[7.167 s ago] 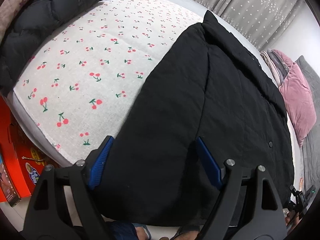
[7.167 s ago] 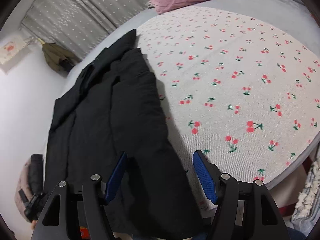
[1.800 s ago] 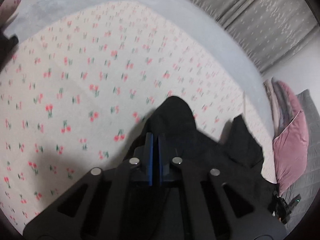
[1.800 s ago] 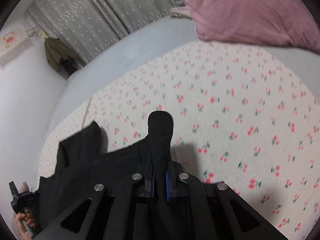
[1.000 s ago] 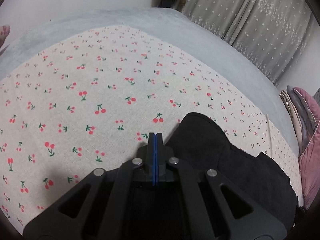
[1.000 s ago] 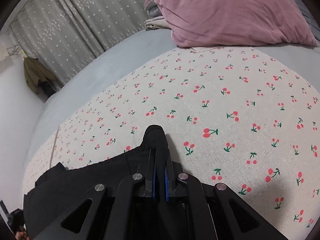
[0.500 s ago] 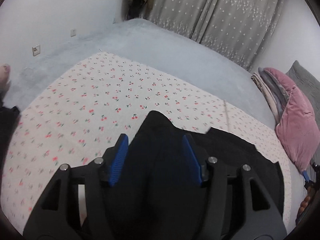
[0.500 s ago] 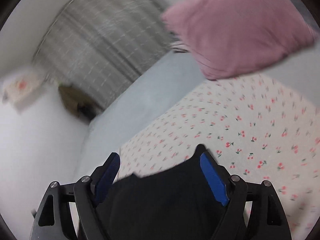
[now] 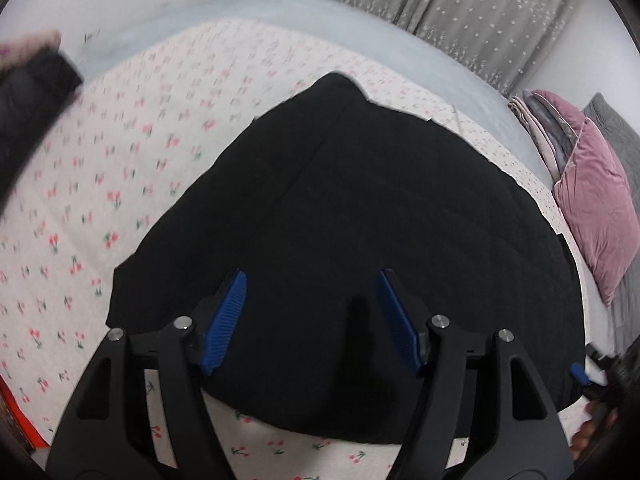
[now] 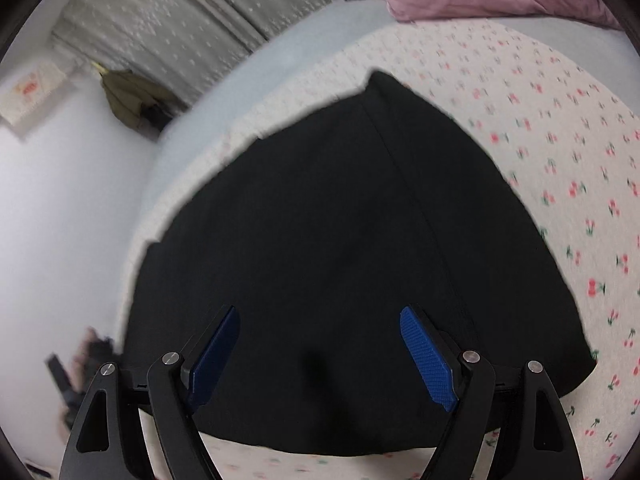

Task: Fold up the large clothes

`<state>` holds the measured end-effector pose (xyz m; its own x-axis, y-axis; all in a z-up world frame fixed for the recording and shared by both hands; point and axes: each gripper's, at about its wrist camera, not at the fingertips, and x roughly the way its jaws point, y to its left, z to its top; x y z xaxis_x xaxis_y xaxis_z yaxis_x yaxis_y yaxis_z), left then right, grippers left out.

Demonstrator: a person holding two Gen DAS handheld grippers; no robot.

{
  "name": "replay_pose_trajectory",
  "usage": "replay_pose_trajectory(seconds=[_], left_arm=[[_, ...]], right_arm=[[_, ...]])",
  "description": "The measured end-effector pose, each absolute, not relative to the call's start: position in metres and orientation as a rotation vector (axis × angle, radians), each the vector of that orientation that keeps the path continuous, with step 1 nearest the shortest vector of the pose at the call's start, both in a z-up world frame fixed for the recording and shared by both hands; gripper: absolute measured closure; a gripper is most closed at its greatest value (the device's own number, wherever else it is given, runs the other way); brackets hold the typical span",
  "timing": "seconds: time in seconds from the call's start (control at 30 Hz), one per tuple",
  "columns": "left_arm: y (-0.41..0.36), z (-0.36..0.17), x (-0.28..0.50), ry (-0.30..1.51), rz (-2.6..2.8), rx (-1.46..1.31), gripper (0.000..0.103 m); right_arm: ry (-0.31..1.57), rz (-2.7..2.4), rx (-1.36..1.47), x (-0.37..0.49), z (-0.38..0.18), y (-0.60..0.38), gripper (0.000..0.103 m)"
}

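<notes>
Large black quilted coat [image 9: 360, 220] lies folded flat on white cherry-print bed sheet [image 9: 120, 152], near the front edge of the bed. Left gripper [image 9: 312, 316] and right gripper [image 10: 320, 356] hover above it, blue-padded jaws spread wide, holding nothing. Pale grey blanket [image 9: 320, 20] beyond, grey dotted curtains [image 9: 460, 12], pink velvet pillow [image 9: 600, 208] at right.

Bed [image 9: 304, 12] under a cherry-print sheet [image 9: 132, 160]; folded black coat [image 9: 360, 208] lies on it; pink pillow [image 9: 600, 208] at the edge.
</notes>
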<state>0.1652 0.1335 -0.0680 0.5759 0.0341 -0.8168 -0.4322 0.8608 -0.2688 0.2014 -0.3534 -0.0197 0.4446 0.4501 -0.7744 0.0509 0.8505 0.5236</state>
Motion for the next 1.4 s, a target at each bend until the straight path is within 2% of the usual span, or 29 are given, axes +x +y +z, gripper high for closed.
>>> replay_pose_trajectory(seconds=[0.3, 0.43, 0.53, 0.63, 0.83, 0.97, 1.3, 1.4], left_arm=[[0.135, -0.073, 0.170, 0.939, 0.286, -0.401, 0.035], [0.143, -0.063, 0.156, 0.909, 0.290, -0.471, 0.035], [0.146, -0.052, 0.137, 0.856, 0.295, -0.461, 0.035], [0.158, -0.066, 0.137, 0.909, 0.306, -0.489, 0.035], [0.167, -0.084, 0.144, 0.942, 0.304, -0.519, 0.035], [0.161, -0.086, 0.148, 0.963, 0.332, -0.479, 0.035], [0.155, -0.042, 0.126, 0.819, 0.329, -0.426, 0.035], [0.143, -0.044, 0.132, 0.840, 0.259, -0.421, 0.035]], right_arm=[[1.112, 0.267, 0.461, 0.209, -0.037, -0.354, 0.019], [1.095, 0.259, 0.392, 0.209, -0.034, -0.348, 0.019], [1.050, 0.219, 0.443, 0.202, -0.020, -0.359, 0.019], [0.989, 0.177, 0.523, 0.187, -0.006, -0.378, 0.019], [1.090, 0.177, 0.584, 0.194, -0.040, -0.391, 0.019], [1.076, 0.177, 0.551, 0.193, -0.038, -0.387, 0.019], [0.957, 0.076, 0.749, 0.132, -0.021, -0.422, 0.019], [0.950, 0.041, 0.834, 0.121, -0.029, -0.433, 0.019]])
